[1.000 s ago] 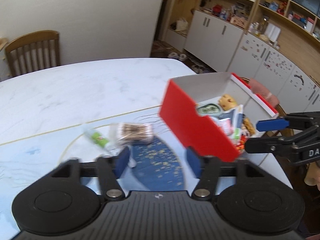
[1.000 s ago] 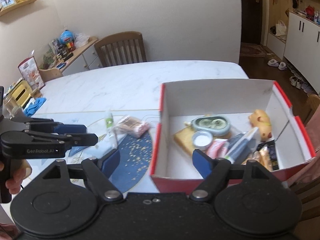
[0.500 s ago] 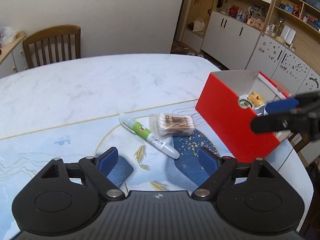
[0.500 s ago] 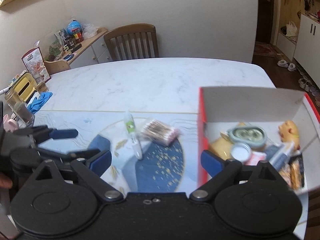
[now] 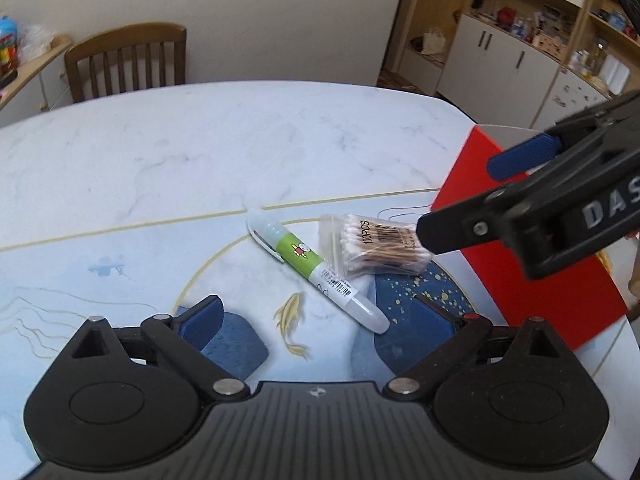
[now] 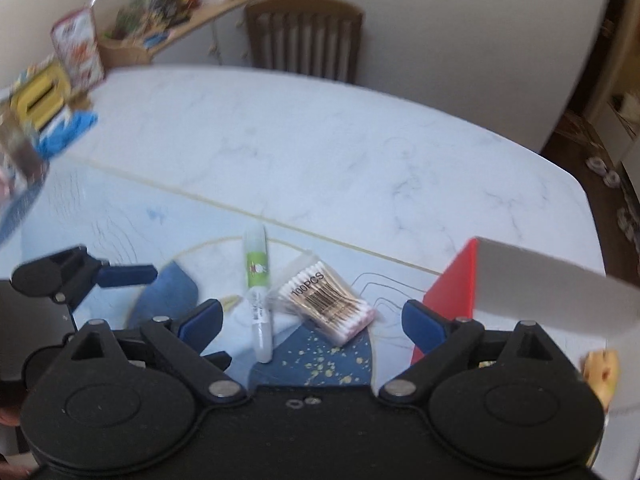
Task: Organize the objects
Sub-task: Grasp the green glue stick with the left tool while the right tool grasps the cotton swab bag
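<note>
- left wrist view: left gripper (image 5: 316, 320) spread wide, holding nothing, above the mat (blue, fish-printed) (image 5: 120, 280).
- pen (image 5: 316, 272) at 12 o'clock, cotton swab pack (image 5: 374, 246) touching it at 1, red box (image 5: 532, 280) at 2.
- right gripper (image 6: 312, 320) wide apart, empty, over the swabs.

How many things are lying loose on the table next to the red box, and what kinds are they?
Pens: 1, the green-and-white pen
Cotton swab packs: 1, the clear pack of cotton swabs
Total: 2, both outside the red box, lying side by side on the table.
</note>
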{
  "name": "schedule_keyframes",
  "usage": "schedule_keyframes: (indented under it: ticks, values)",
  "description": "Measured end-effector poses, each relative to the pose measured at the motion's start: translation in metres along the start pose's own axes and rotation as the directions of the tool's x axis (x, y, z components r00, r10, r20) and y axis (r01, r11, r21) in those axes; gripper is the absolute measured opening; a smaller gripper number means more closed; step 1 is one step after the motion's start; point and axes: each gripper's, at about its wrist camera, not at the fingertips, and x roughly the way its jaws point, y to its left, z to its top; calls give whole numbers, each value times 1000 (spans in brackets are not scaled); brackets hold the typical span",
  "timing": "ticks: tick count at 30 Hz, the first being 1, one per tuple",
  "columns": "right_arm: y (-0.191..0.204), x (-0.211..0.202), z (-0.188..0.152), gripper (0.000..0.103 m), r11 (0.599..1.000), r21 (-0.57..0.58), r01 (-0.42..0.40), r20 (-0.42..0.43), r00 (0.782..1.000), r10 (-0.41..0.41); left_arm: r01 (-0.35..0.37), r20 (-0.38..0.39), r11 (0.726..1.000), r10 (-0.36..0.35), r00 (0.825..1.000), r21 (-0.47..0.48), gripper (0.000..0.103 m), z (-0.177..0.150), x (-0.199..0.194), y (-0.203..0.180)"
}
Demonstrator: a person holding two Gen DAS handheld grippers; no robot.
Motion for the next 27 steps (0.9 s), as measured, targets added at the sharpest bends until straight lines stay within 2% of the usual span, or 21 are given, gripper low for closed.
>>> schedule_keyframes:
  ticks: [6,9,13,18,20,27]
  values:
    - [-3,23,13,95,992,-128,2,-83,996,-12,-47,-5,999,47,999,-21,100,-1,19,-11]
    - [-1,37,17,91,986,-166,-27,-141,990,3,-80,2,996,80,997,-27,100,0,28,-16]
    - [6,54,17,86,970,-244,-17,-194,981,-31,-126,11,992,127,992,-13,100,1,38,-21]
    - [1,71,21,84,967,-256,3,-229,971,-64,-161,-7,986,161,987,-34,100,1,51,-19]
    - [0,76,22,80,968,-250,5,-242,968,-67,-160,-14,986,159,987,-40,100,2,54,-18]
    - [-4,86,26,78,976,-216,7,-264,962,-65,-182,-6,983,182,983,-5,99,3,61,-15]
